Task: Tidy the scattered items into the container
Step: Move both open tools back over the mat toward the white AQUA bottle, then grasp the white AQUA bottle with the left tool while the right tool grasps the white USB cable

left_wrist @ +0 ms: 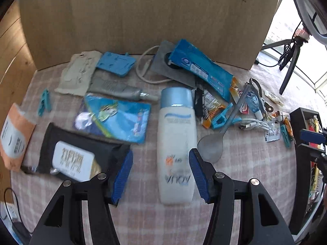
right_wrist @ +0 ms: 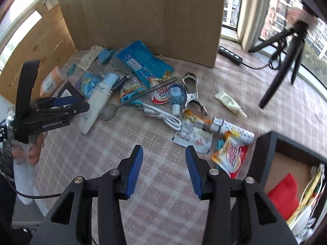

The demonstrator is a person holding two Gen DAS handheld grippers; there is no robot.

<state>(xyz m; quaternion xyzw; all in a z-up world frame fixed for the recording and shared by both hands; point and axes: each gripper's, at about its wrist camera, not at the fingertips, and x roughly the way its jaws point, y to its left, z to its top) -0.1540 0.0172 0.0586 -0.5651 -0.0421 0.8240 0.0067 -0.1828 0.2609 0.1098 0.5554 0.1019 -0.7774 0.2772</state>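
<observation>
Dark container [right_wrist: 263, 153] cut off | contents blurred | lotion bottle [left_wrist: 175, 143] label partly legible

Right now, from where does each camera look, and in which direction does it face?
Left wrist: sits behind the open left gripper, looking forward and down at the white bottle between its fingers; only those fingers show.
Right wrist: sits behind the open right gripper, looking down at bare checked cloth; its fingers, the left gripper and the person's hand show.
Shared: white bottle, metal spoon, black container.
</observation>
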